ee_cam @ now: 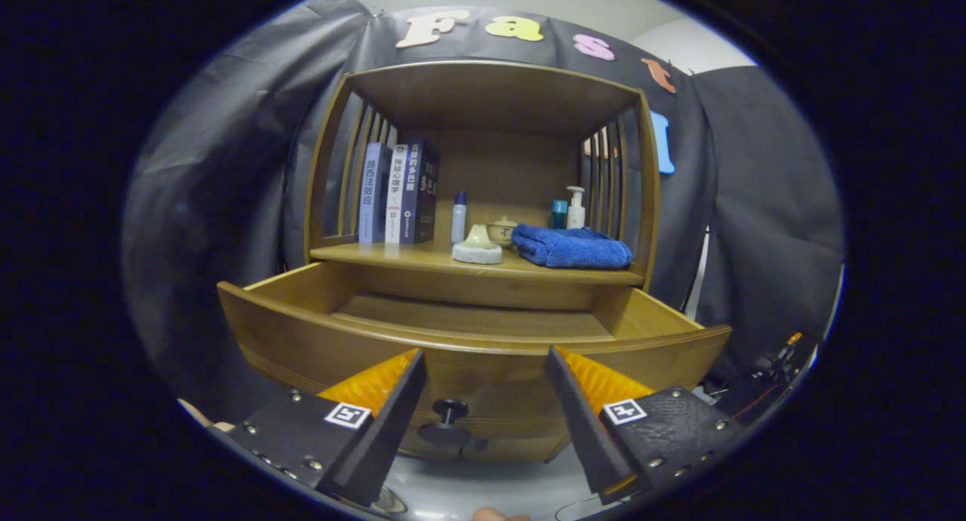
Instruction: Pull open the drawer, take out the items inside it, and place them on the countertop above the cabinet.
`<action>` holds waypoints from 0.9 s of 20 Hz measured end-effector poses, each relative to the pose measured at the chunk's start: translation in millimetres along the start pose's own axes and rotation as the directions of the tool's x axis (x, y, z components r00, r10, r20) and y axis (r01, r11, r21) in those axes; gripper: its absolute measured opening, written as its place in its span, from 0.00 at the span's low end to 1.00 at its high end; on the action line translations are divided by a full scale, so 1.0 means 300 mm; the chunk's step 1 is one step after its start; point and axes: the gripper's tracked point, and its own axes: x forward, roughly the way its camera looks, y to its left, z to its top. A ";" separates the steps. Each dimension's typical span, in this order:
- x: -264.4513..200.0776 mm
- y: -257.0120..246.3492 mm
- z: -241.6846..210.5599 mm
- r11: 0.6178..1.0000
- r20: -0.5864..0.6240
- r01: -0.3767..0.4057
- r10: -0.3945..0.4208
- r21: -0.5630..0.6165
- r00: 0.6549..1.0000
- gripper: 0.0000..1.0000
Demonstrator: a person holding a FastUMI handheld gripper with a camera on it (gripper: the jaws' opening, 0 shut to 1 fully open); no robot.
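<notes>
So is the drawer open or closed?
Open. The drawer is pulled out from under the shelf, showing its bare wooden floor. Its knob sits between the open gripper fingers, untouched.

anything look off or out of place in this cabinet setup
Nothing spilled or damaged. The drawer is pulled open and the visible part of its floor looks bare. Books, bottles and a folded blue towel sit tidily on the countertop. The gripper is open, either side of the knob.
</notes>
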 end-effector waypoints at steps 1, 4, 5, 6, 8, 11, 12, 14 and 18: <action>0.009 0.000 -0.004 1.000 -0.001 0.003 -0.003 -0.005 1.000 0.97; 0.003 -0.001 -0.006 1.000 0.001 0.010 -0.009 -0.019 1.000 0.96; 0.008 0.000 -0.004 1.000 0.003 0.010 -0.010 -0.015 1.000 0.97; 0.008 -0.001 -0.005 1.000 0.003 0.009 -0.009 -0.011 1.000 0.96; 0.015 -0.001 -0.006 1.000 0.002 0.003 -0.003 0.002 1.000 0.96; 0.027 0.001 -0.006 1.000 0.001 -0.005 0.005 0.020 1.000 0.99; 0.029 0.001 -0.004 1.000 0.003 -0.006 0.006 0.021 1.000 0.99; 0.032 -0.002 -0.002 1.000 0.005 -0.008 0.007 0.017 1.000 0.99; 0.033 0.001 0.000 1.000 0.013 -0.010 0.009 0.014 1.000 0.99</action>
